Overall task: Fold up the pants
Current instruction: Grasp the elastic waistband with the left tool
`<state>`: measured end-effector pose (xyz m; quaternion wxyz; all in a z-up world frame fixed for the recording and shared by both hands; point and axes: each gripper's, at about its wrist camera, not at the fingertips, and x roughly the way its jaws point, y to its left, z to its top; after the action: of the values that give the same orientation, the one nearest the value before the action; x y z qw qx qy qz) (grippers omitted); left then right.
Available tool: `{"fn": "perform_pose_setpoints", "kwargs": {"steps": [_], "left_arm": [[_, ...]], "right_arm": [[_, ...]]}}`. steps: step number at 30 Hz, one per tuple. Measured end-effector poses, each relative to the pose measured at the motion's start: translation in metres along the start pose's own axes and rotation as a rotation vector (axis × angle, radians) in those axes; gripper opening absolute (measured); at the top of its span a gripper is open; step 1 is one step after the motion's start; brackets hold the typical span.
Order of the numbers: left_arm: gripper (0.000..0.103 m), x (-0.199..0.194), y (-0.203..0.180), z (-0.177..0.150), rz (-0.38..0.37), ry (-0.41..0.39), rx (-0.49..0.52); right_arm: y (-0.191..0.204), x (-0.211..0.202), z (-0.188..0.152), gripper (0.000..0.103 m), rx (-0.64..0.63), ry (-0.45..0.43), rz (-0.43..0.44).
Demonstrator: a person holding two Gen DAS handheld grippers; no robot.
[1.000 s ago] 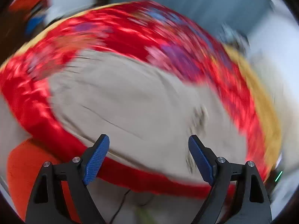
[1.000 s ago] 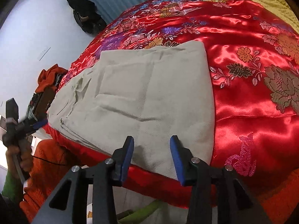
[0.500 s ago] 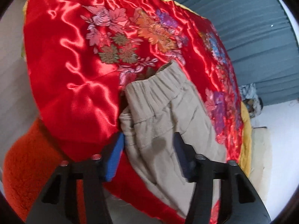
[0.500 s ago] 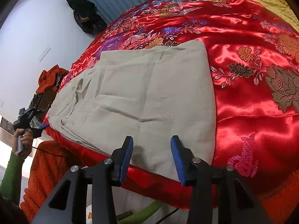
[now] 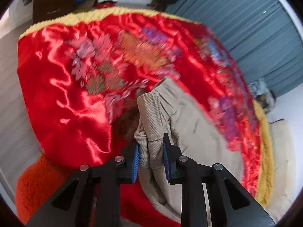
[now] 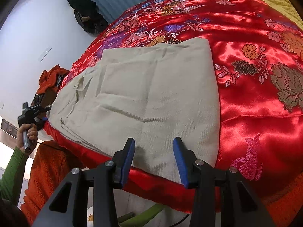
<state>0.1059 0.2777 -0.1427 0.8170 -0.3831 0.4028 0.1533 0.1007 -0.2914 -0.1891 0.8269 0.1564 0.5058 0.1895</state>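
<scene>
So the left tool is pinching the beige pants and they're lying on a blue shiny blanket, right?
Not quite. The left tool has just been closing and is pinching the beige pants, but the shiny blanket under them is red with flowers, not blue. The left wrist view shows it.

- A bed carries everything, covered by a red satin quilt [image 6: 251, 98] embroidered with flowers.
- Yellow bedding [image 5: 106, 15] shows along its far edge.
- Beige pants [image 6: 151, 98] lie flat on the quilt near its front edge, partly folded, waistband end bunched at the left.
</scene>
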Motion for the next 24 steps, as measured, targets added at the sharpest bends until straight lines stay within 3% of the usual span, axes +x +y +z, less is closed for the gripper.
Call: {"fn": "perform_pose_setpoints", "kwargs": {"steps": [4, 9, 12, 15, 19, 21, 22, 24], "left_arm": [[0.02, -0.019, -0.01, -0.001, -0.03, -0.032, 0.064], [0.02, -0.033, -0.018, -0.01, -0.043, -0.078, 0.142], [0.02, -0.037, -0.024, -0.014, -0.047, -0.097, 0.174], [0.02, -0.04, -0.027, -0.018, -0.05, -0.106, 0.192], [0.02, -0.039, -0.024, -0.018, -0.066, -0.098, 0.174], [0.02, -0.039, -0.023, -0.018, -0.061, -0.098, 0.179], [0.02, -0.039, -0.022, -0.017, -0.066, -0.097, 0.185], [0.02, -0.038, -0.022, -0.018, -0.064, -0.096, 0.196]], "right_arm": [[0.018, -0.023, 0.008, 0.043, -0.037, -0.048, -0.051], [0.091, -0.027, 0.062, 0.043, -0.163, -0.026, 0.145], [0.149, 0.017, 0.105, 0.043, -0.233, 0.073, 0.285], [0.179, 0.092, 0.125, 0.042, -0.185, 0.228, 0.382], [0.177, 0.199, 0.133, 0.041, -0.063, 0.363, 0.265], [0.168, 0.198, 0.133, 0.041, 0.051, 0.348, 0.314], [0.165, 0.189, 0.133, 0.041, 0.095, 0.34, 0.399], [0.165, 0.172, 0.135, 0.041, 0.103, 0.31, 0.443]]}}
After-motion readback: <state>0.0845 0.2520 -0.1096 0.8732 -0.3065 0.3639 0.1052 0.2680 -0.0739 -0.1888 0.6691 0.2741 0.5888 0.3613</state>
